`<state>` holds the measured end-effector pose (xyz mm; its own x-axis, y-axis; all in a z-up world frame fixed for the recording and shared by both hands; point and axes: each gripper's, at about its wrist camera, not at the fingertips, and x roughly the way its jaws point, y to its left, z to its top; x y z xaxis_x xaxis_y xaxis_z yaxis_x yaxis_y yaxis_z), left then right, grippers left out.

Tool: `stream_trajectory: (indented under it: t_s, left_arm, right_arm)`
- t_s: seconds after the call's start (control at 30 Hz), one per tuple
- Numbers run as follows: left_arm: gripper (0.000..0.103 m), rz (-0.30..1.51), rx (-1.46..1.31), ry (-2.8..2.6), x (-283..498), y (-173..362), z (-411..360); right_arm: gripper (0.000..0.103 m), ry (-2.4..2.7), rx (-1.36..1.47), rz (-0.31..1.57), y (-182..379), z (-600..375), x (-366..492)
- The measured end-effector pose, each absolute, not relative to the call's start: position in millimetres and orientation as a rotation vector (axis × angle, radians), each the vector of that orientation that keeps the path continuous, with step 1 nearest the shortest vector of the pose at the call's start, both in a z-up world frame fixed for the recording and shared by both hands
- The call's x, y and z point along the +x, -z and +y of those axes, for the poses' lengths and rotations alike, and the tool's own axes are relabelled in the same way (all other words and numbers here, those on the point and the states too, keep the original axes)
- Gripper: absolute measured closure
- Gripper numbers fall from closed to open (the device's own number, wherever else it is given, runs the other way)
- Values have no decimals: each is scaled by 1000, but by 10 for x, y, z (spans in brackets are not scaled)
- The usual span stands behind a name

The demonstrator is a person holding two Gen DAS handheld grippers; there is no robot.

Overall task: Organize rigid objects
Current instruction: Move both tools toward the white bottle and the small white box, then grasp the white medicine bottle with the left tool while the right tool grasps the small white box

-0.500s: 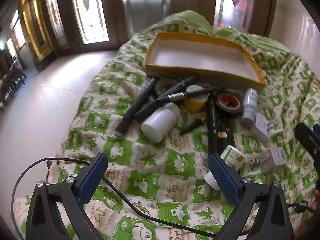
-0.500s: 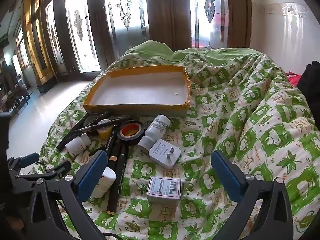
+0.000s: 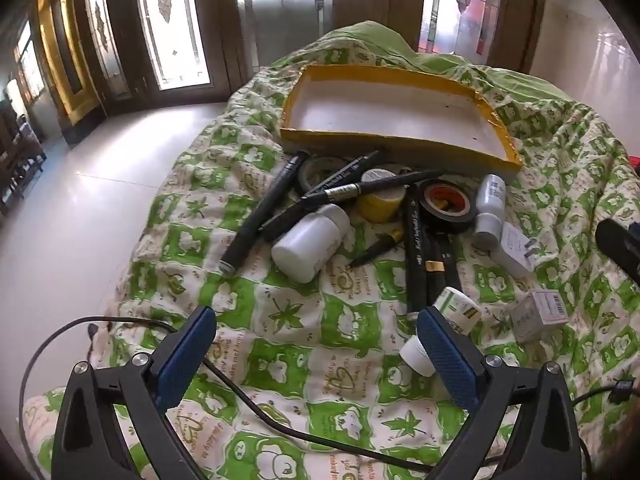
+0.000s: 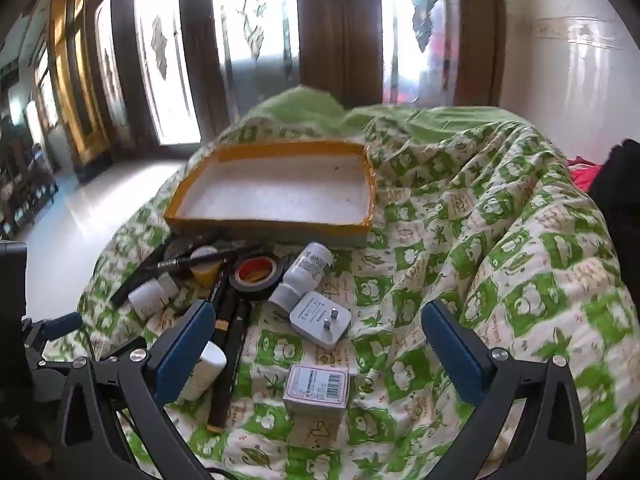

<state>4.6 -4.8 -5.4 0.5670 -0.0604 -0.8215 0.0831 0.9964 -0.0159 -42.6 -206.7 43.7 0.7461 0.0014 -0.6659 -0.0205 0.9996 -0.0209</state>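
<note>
A yellow-rimmed white tray (image 3: 400, 146) (image 4: 264, 227) lies empty at the back of the green-patterned quilt. In front of it sits a heap: black markers (image 3: 260, 216), a white jar (image 3: 310, 244), a yellow tape roll (image 3: 378, 204), a black tape roll (image 3: 448, 206) (image 4: 258, 274), a white bottle (image 3: 490, 210) (image 4: 306, 276), a white plug adapter (image 4: 320, 318) and a small barcode box (image 4: 318, 388). My left gripper (image 3: 316, 350) hovers open above the quilt, its right finger beside a small white bottle (image 3: 444, 328). My right gripper (image 4: 316, 350) is open above the box.
A black cable (image 3: 248, 396) runs across the quilt under the left gripper. Pale tiled floor (image 3: 80, 208) drops off to the left of the bed, with wooden glass doors (image 3: 176, 28) behind. The left gripper (image 4: 52, 328) shows at the left edge of the right wrist view.
Both views have tilted a little, so the tray and heap sit lower in each frame. The objects have not moved and both grippers stay open.
</note>
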Motion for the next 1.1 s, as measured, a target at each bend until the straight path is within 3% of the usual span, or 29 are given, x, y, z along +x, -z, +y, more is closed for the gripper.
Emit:
stream_trajectory:
  t_s: [1.0, 1.1]
  left_arm:
    - [5, 936, 143, 266, -116, 58, -450]
    - [7, 941, 140, 269, -113, 63, -445]
  right_arm:
    - [0, -87, -16, 805, -359, -2168, -310]
    - [4, -96, -16, 830, -354, -2174, -273]
